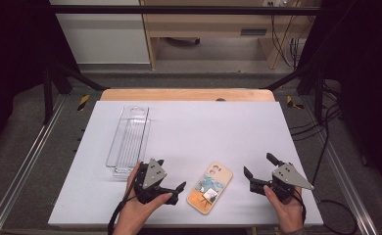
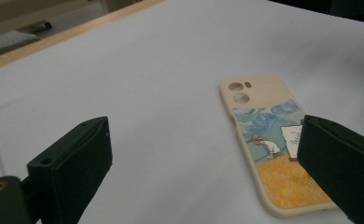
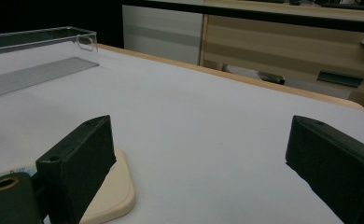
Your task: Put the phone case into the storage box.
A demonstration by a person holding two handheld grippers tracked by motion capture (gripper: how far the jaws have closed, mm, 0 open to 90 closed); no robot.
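Note:
A cream phone case (image 1: 210,188) with a painted blue-and-orange picture lies flat near the table's front edge, camera holes toward the far side. My left gripper (image 1: 170,174) stands open just left of the case, nothing between its fingers. In the left gripper view the case (image 2: 269,140) lies ahead and to the right, partly behind the right jaw of the open gripper (image 2: 203,135). To the right of the case, my right gripper (image 1: 260,165) is open and holds nothing. The right gripper view has a rounded corner of the case (image 3: 112,186) beside the left jaw of the gripper (image 3: 201,135).
A long clear plastic tray (image 1: 128,139) lies on the left part of the white tabletop (image 1: 203,127), just beyond my left hand; it appears far left as the tray (image 3: 35,51) in the right gripper view. Wooden furniture and cables stand past the table.

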